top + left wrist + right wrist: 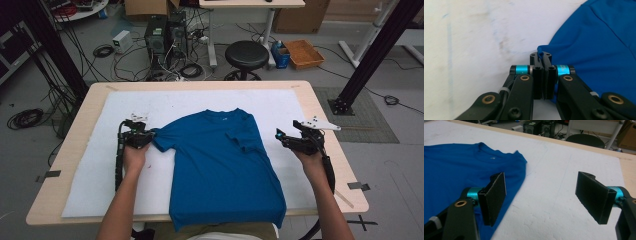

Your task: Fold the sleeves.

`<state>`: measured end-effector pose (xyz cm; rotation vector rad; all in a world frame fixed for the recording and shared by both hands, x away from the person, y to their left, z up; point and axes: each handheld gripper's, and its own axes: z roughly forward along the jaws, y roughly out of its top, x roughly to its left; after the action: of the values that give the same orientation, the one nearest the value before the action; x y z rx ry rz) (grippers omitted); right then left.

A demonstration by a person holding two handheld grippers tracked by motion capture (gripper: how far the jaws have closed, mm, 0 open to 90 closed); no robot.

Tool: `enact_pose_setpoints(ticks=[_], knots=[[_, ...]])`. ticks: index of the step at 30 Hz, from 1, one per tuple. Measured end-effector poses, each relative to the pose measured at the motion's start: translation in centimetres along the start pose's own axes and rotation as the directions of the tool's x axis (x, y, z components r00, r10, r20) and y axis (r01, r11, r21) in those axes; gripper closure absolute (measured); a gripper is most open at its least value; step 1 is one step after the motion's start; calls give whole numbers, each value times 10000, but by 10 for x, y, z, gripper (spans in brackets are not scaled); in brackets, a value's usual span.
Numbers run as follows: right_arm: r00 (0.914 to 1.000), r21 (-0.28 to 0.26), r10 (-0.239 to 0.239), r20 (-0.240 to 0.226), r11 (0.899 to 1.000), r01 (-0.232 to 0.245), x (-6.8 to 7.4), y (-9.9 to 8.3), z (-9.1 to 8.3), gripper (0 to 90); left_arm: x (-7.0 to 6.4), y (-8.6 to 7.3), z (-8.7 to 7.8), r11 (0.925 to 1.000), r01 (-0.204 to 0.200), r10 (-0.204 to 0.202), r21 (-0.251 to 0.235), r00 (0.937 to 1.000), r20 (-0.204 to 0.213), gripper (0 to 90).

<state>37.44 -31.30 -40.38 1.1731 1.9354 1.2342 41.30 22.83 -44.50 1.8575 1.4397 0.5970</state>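
Observation:
A blue T-shirt (220,165) lies flat on the white mat (95,165), collar away from me, its right sleeve folded in over the chest. My left gripper (146,136) is at the shirt's left sleeve and is shut on the sleeve's edge; in the left gripper view the blue sleeve (599,45) is pinched between the closed jaws of the left gripper (543,72). My right gripper (284,137) hovers just right of the shirt, open and holding nothing. In the right gripper view the right gripper (541,195) has its pads (495,197) wide apart over bare mat, with the T-shirt (456,172) to their left.
The wooden table (330,130) carries the mat, with bare margins on both sides. Behind the table are a black stool (246,55), computer towers (165,35), loose cables and an orange tray (303,53). A black frame post (370,55) stands at the right.

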Motion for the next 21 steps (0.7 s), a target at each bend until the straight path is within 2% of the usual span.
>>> enact_pose_setpoints(ticks=[1, 2, 3, 4, 6, 7, 8, 9, 10, 11, 12, 13, 14, 15, 16, 17, 18, 19, 20, 21], knots=[[10000, 57, 25, 2, 10000, -25, 1, 0, 1, 242, 3, 1, -3, 9991, 356, -353, -249, 9993, 104, 884], [10000, 57, 25, 2, 10000, -25, 1, 0, 1, 242, 3, 1, -3, 9991, 356, -353, -249, 9993, 104, 884], [10000, 72, -8, -35, 10000, 8, 2, 0, 2, 242, 1, 5, -5, 9967, 602, -567, -552, 9964, 626, 882], [10000, 72, -8, -35, 10000, 8, 2, 0, 2, 242, 1, 5, -5, 9967, 602, -567, -552, 9964, 626, 882], [10000, 90, -28, -51, 10000, 28, 2, 0, 2, 243, -5, 11, -7, 9962, 527, -453, -698, 9936, 1039, 880], [9999, 116, -72, -74, 9999, 73, 2, 0, 4, 242, -17, 21, -9, 9938, 463, -306, -1012, 9880, 1514, 880], [9999, 116, -72, -74, 9999, 73, 2, 0, 4, 242, -17, 21, -9, 9938, 463, -306, -1012, 9880, 1514, 880], [10000, 140, -52, -67, 9999, 52, 2, -1, 4, 242, -30, 31, -10, 9927, 414, -190, -1137, 9813, 1915, 880], [10000, 140, -52, -67, 9999, 52, 2, -1, 4, 242, -30, 31, -10, 9927, 414, -190, -1137, 9813, 1915, 880], [10000, 159, -47, -80, 9999, 48, 3, -1, 5, 242, -47, 41, -8, 9936, 72, 186, -1124, 9739, 2261, 880], [10000, 182, -51, -79, 9998, 52, 3, -1, 5, 243, -53, 45, -7, 9940, -3, 272, -1096, 9694, 2439, 880], [10000, 190, -53, -73, 9998, 54, 3, -1, 5, 242, -64, 51, -5, 9945, -97, 384, -1047, 9603, 2764, 880], [10000, 216, -69, -71, 9997, 71, 3, -1, 5, 242, -64, 51, -5, 9945, -97, 384, -1047, 9603, 2764, 879], [9999, 225, -78, -73, 9997, 79, 3, -1, 5, 242, -82, 60, 0, 9944, -142, 499, -1051, 9370, 3457, 877], [9999, 225, -78, -73, 9997, 79, 3, -1, 5, 242, -82, 60, 0, 9944, -142, 499, -1051, 9370, 3457, 856], [9999, 231, -98, -84, 9997, 100, 3, -1, 5, 242, -88, 63, 2, 9940, -94, 501, -1087, 9241, 3789, 856], [9998, 235, -161, -64, 9996, 163, 2, -2, 6, 242, -103, 71, 3, 9909, 155, 453, -1339, 8975, 4388, 589], [9998, 235, -161, -64, 9996, 163, 2, -2, 6, 242, -103, 71, 3, 9909, 155, 453, -1339, 8975, 4388, 522], [9999, 258, -118, -49, 9996, 120, 2, -2, 6, 242, -109, 74, 0, 9842, -63, 851, -1768, 8928, 4424, 522], [9999, 288, -102, -41, 9995, 103, 0, -3, 6, 242, -113, 76, -4, 9763, -409, 1284, -2127, 9001, 4163, 482]])
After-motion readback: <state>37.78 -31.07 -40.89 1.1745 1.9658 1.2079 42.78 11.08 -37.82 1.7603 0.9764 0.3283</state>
